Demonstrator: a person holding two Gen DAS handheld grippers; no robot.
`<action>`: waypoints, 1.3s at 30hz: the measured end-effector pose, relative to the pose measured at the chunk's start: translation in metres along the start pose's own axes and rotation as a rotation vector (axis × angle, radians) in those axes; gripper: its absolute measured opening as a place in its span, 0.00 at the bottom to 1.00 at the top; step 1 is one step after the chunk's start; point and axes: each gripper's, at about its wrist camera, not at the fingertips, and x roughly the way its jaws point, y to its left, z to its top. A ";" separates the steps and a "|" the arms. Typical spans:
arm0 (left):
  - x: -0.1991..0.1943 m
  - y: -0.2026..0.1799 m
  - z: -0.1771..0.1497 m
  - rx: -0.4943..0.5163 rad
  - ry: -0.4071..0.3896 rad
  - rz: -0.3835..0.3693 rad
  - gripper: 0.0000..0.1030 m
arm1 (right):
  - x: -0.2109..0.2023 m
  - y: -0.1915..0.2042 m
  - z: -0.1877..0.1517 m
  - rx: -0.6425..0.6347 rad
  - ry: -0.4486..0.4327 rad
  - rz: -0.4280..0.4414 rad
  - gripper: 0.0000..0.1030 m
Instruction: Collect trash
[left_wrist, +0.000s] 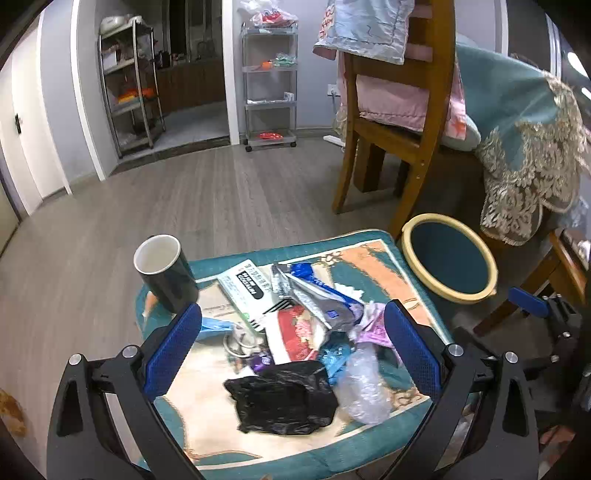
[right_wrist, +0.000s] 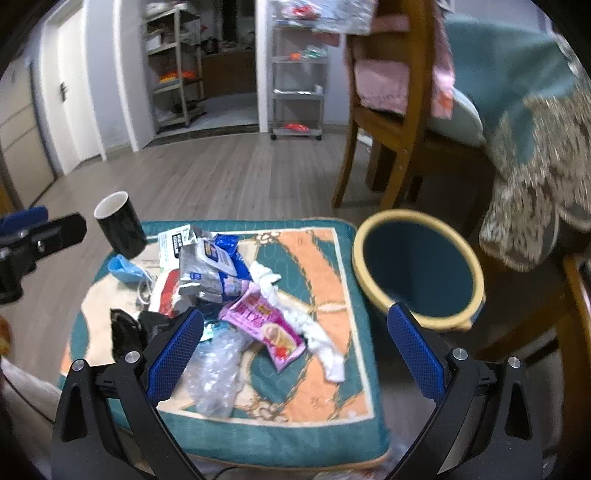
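Clearly, both grippers were wide apart and held nothing. The left gripper (left_wrist: 291, 339) hung over the trash pile (left_wrist: 295, 332) on the patterned cushion (left_wrist: 369, 258), with the black bag (left_wrist: 284, 398) lying just below it. The right gripper (right_wrist: 295, 343) hung near the pink wrapper (right_wrist: 266, 325) and the clear plastic (right_wrist: 214, 373). The bin (right_wrist: 417, 269) stood empty just beside the cushion. A good grab would likely take one light piece at a time, pinching it low, and stay away from the mug (left_wrist: 166, 273), which is probably not trash.

A dark mug (left_wrist: 164, 271) stands at the cushion's (left_wrist: 369, 258) far left corner; behind, a wooden chair (left_wrist: 399, 122) and two shelf racks (left_wrist: 269, 81).
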 end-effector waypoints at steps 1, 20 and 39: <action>0.000 0.000 0.001 0.001 -0.005 0.009 0.94 | 0.000 0.000 0.000 -0.010 -0.010 0.002 0.96; 0.058 0.003 0.037 0.066 -0.004 0.087 0.94 | 0.079 0.002 -0.006 0.006 0.115 0.078 0.96; 0.187 0.000 0.013 -0.039 0.292 -0.045 0.69 | 0.148 0.043 -0.037 -0.172 0.243 0.107 0.48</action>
